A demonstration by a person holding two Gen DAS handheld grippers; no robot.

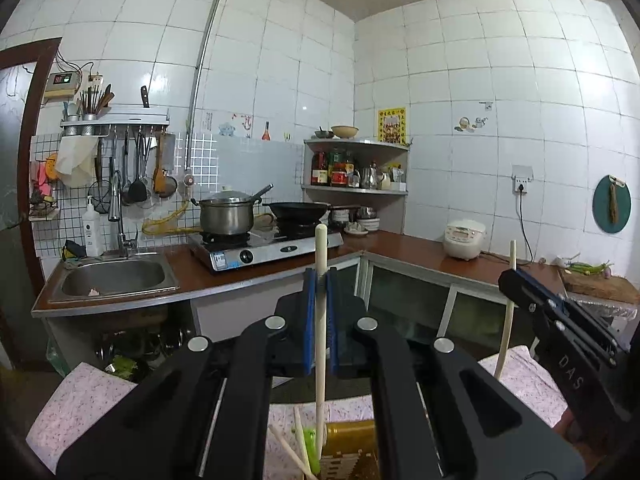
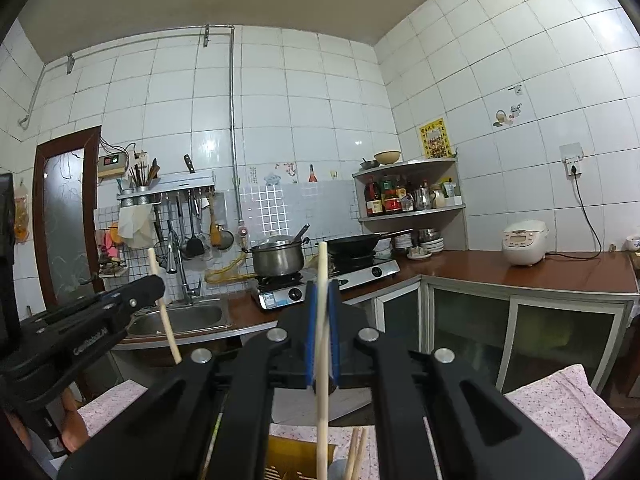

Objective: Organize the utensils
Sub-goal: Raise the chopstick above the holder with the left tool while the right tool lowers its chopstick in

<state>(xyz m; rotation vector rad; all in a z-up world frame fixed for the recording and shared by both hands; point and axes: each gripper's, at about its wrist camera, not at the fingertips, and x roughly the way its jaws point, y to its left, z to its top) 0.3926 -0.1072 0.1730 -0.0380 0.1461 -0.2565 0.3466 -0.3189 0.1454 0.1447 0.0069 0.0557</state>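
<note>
In the left wrist view my left gripper (image 1: 320,278) is shut on a pale wooden chopstick (image 1: 320,248) that stands upright between its blue pads. To its right, my right gripper (image 1: 511,276) grips a second chopstick (image 1: 507,328), also upright. The right wrist view shows the right gripper (image 2: 322,288) shut on its chopstick (image 2: 322,400), and the left gripper (image 2: 158,285) at the left with its chopstick (image 2: 170,332). Below both, on a pink floral cloth (image 1: 88,400), sits an ochre utensil box (image 1: 350,440) with loose chopsticks (image 1: 290,452) and a green item (image 1: 309,446) beside it.
Ahead runs an L-shaped brown counter (image 1: 404,246) with a sink (image 1: 114,278), a stove (image 1: 264,250) bearing a pot and a wok, and a rice cooker (image 1: 465,240). A wall rack (image 1: 116,120) holds chopsticks and hanging ladles. A chopping board (image 1: 600,284) lies at the right.
</note>
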